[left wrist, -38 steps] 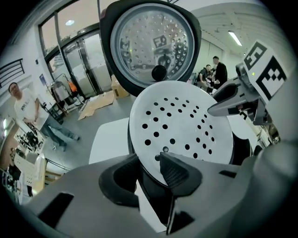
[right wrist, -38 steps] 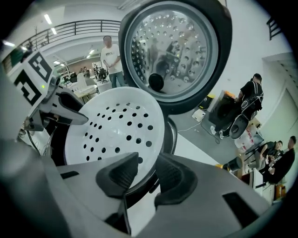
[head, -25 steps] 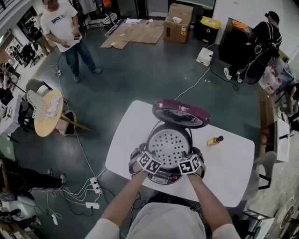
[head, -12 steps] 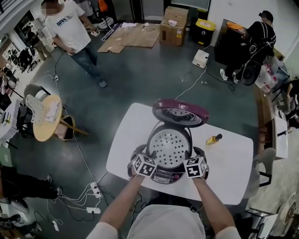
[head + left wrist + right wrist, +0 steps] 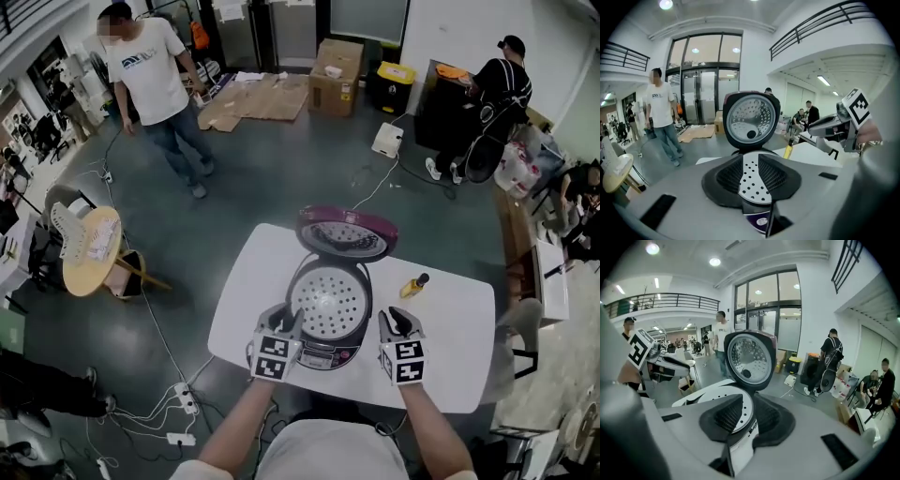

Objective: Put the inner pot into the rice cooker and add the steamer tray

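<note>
On the white worktop [image 5: 450,319] at frame centre, the tray [image 5: 330,302] sits in the open cooker [image 5: 323,354]. Your left claw [image 5: 284,317] and right claw [image 5: 394,321] flank it, jaws just narrowed, half spread, pinching nothing.

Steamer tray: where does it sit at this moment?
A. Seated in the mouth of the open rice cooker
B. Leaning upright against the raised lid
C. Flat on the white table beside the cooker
A: in the head view the perforated white steamer tray lies level inside the rim of the rice cooker, below the raised lid, not on the table.
</note>
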Motion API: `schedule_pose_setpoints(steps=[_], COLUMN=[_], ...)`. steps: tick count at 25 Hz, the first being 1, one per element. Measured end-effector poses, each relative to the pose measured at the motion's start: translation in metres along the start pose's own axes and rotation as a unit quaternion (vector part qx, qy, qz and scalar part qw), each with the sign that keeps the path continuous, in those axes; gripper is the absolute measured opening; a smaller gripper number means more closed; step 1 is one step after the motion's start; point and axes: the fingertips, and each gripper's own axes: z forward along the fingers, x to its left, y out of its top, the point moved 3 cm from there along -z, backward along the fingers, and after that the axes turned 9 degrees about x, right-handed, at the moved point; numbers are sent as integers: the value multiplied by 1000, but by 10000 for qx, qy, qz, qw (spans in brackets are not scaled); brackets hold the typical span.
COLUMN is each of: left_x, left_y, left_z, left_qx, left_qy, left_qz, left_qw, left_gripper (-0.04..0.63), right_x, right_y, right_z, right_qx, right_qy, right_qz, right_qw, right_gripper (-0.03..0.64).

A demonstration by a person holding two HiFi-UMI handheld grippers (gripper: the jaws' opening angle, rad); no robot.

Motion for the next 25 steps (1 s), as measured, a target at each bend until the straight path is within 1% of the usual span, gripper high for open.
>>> schedule_pose_setpoints(steps=[5, 12, 20, 22, 25], left_x=[-26, -67, -115, -125, -136], left_y=[9, -4, -24, -28, -33], left_z=[-47, -105, -156, -169, -185], left_qx=[-417, -669, -854, -924, -1034], left_qy=[30, 269, 435, 430, 320], left_qz=[-121, -358, -517, -562, -648], left_qw=[9991, 9968, 9941, 9932, 9920], left_gripper=[62, 15, 15, 14, 14], right_x=[5, 15, 26, 28, 37], right_y=[8, 5, -14, -18, -26], right_z=[-53, -124, -179, -191, -205], right_qx=[-387, -855, -1181, -1244, -1289], right_qy=[197, 555, 915, 976, 1065], right_qz=[-59, -188, -251, -265, -314], right_qw=[9990, 9946, 9885, 9871, 9854], right_gripper=[64, 12, 12, 11, 12])
